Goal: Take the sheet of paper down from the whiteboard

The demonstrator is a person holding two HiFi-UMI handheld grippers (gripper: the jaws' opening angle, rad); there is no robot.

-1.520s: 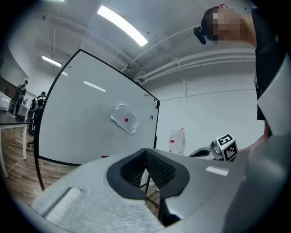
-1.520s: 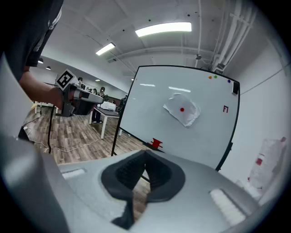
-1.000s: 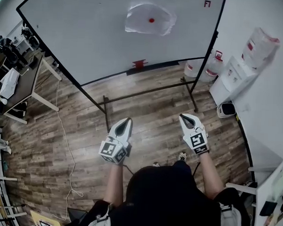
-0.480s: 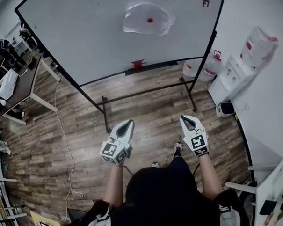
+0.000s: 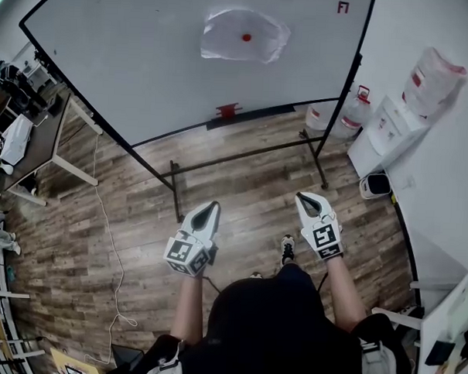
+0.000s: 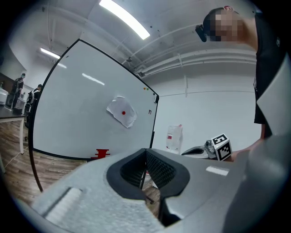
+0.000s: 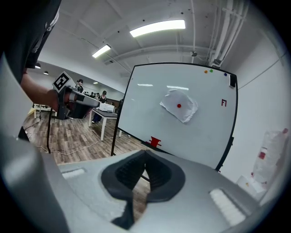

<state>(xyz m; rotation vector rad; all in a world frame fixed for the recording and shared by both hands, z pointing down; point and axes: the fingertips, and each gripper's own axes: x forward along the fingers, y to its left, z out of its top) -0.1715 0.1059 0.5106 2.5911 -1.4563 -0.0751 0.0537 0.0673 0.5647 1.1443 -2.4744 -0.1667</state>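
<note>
A crumpled white sheet of paper (image 5: 244,35) is pinned by a red magnet (image 5: 247,37) high on the whiteboard (image 5: 139,62). The sheet also shows in the left gripper view (image 6: 122,111) and the right gripper view (image 7: 180,105). Both grippers are held side by side over the wooden floor, well short of the board and pointing toward it. My left gripper (image 5: 213,205) has its jaws together with nothing between them (image 6: 145,150). My right gripper (image 5: 299,196) is likewise shut and empty (image 7: 145,152).
A red eraser (image 5: 228,109) sits on the board's tray. The board's black stand (image 5: 176,189) stretches across the floor ahead. A water dispenser (image 5: 392,123) and bottles (image 5: 344,110) stand at the right wall. At the left are a desk (image 5: 43,135) and a loose cable (image 5: 111,247).
A shoe has stepped forward between the grippers and the view has shifted a little. Both grippers stay shut and side by side; the paper is still on the board.
</note>
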